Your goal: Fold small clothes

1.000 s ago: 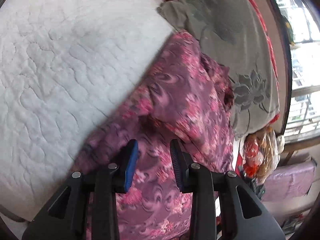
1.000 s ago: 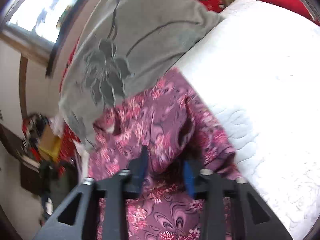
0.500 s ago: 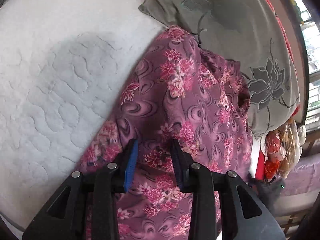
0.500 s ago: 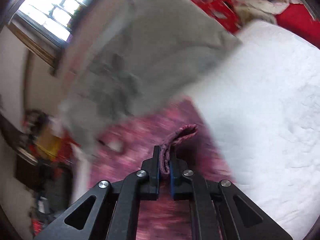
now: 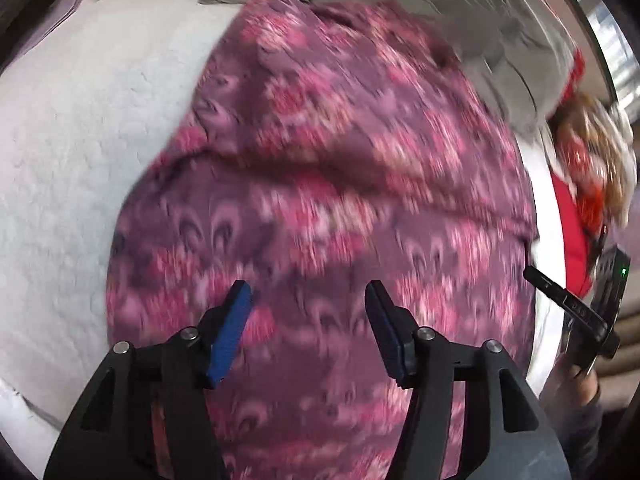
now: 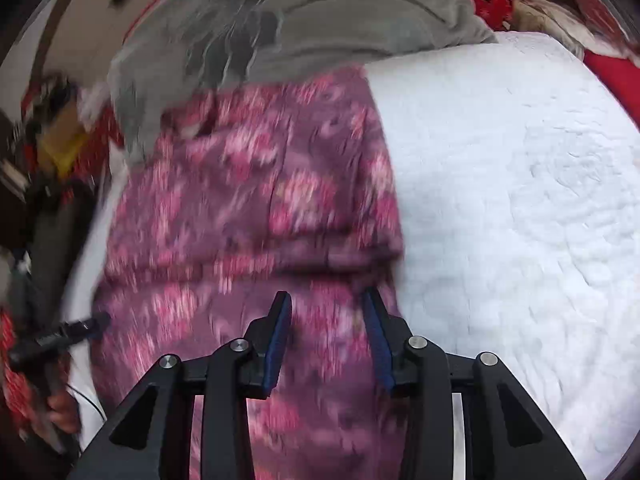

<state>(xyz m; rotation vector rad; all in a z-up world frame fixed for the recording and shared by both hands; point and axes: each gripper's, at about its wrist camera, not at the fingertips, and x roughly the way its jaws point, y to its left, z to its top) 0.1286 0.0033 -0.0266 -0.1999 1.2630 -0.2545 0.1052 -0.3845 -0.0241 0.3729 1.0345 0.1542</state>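
Note:
A purple garment with pink flowers (image 5: 320, 140) lies on the white quilted bed cover (image 5: 80, 160), with a fold ridge running across its middle. My left gripper (image 5: 308, 300) hovers over its near part, jaws opening, nothing pinched between the blue pads. In the right wrist view the same garment (image 6: 248, 208) shows the fold edge, and my right gripper (image 6: 326, 300) stands above its near right part, jaws opening and free of the cloth. The picture is blurred by motion. Each view catches a finger of the other gripper at its edge (image 5: 560, 296) (image 6: 64, 332).
A grey pillow with a dark flower print (image 6: 320, 20) lies against the garment's far edge. Red fabric (image 5: 572, 232) and clutter sit beyond the bed's side. The white cover (image 6: 520, 200) stretches wide beside the garment. A hand (image 6: 60, 408) holds the left gripper.
The right gripper, shut on a garment edge half a second ago, has let go and opened. The left jaws have widened. Both grippers rolled, and the garment now lies folded across.

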